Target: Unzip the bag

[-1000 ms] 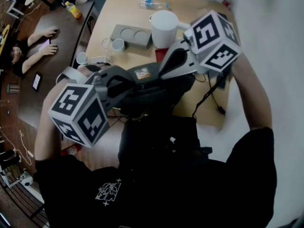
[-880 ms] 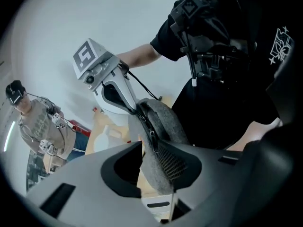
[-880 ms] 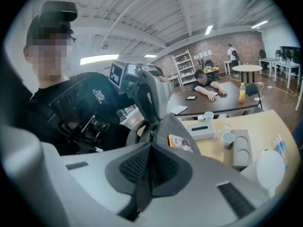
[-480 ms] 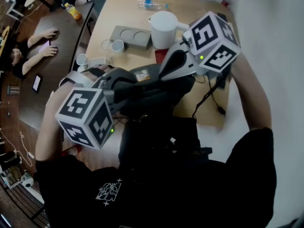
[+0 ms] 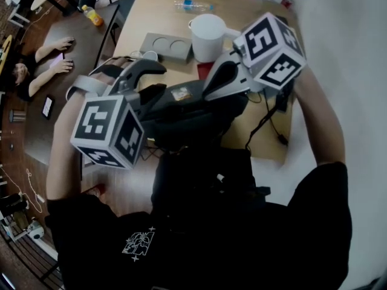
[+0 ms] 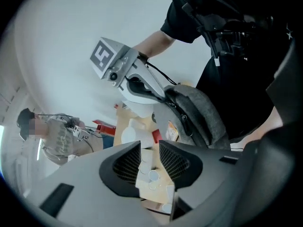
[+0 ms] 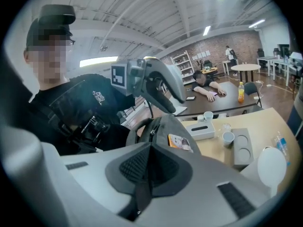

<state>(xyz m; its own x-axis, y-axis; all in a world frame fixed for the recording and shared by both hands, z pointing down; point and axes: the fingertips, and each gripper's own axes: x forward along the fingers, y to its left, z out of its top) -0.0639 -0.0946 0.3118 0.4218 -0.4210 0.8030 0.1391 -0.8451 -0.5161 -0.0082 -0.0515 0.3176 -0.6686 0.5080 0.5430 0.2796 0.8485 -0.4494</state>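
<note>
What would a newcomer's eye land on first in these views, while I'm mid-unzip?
The grey bag at the near edge of the light table, flanked by both grippers, draws the eye first. The right gripper is shut on a dark strap, apparently the bag's; the left gripper hangs at the bag's left, its jaws having just been opening, nothing between them. A white jug stands behind on the table.

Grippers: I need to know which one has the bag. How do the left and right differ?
The left gripper has its jaws apart, having just been opening, with nothing between them; the right gripper has its jaws shut on the strap of the bag. The left gripper hangs clear of the bag; the right gripper holds it by that strap. Both carry a marker cube.
</note>
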